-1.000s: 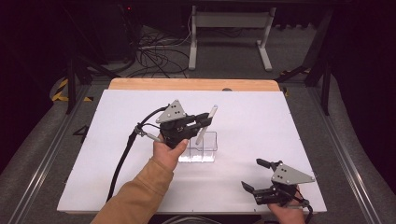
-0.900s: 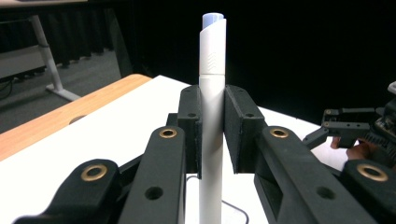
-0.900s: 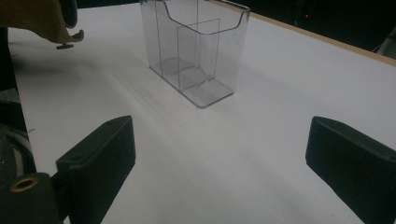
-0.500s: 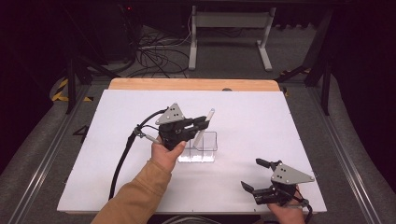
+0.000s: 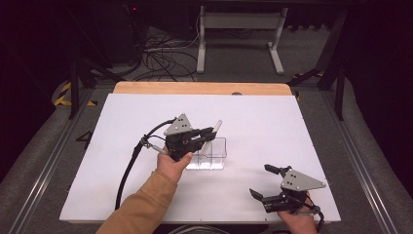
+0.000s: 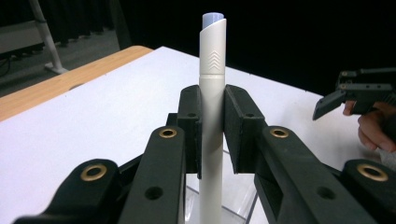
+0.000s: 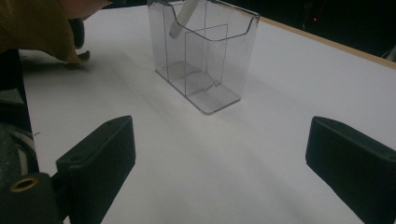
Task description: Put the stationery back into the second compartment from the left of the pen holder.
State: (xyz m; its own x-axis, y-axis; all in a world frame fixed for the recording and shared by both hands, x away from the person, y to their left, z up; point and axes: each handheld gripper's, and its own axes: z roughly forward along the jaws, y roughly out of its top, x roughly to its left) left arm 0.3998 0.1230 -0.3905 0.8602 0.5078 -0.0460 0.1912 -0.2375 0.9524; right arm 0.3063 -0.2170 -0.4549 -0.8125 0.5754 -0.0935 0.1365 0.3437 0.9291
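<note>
The white surface (image 5: 146, 146) carries a clear plastic holder (image 5: 210, 157) near its middle, a little toward the near edge. Nothing else lies on the white sheet; a strip of bare wood (image 5: 195, 88) runs along the far edge, and beyond it cables and a metal stand sit on the dark floor. Nothing stands between either tool and the holder.

The high view shows the left tool (image 5: 210, 132) over the holder's far left part, with the person's hand (image 5: 171, 165) and a mustard sleeve (image 5: 141, 207) behind it and its cable looping toward the left edge. The right tool (image 5: 267, 181) sits well apart, close to the near right corner.

The left gripper view gives what the high view cannot: the white pen (image 6: 212, 116) stands straight between the two black pads, with a pale blue tip at the top and small chevron marks below it, and the holder's clear rim just under the jaws. The right gripper view shows the holder (image 7: 205, 56) from the side, with its inner dividers forming compartments, and the pen's lower end (image 7: 183, 18) slanting down into the far left one; whether it touches the bottom cannot be told.

The left tool is clamped on the pen about midway along its barrel. The right tool (image 7: 219, 154) has its jaws wide apart, holding nothing, above bare surface.
</note>
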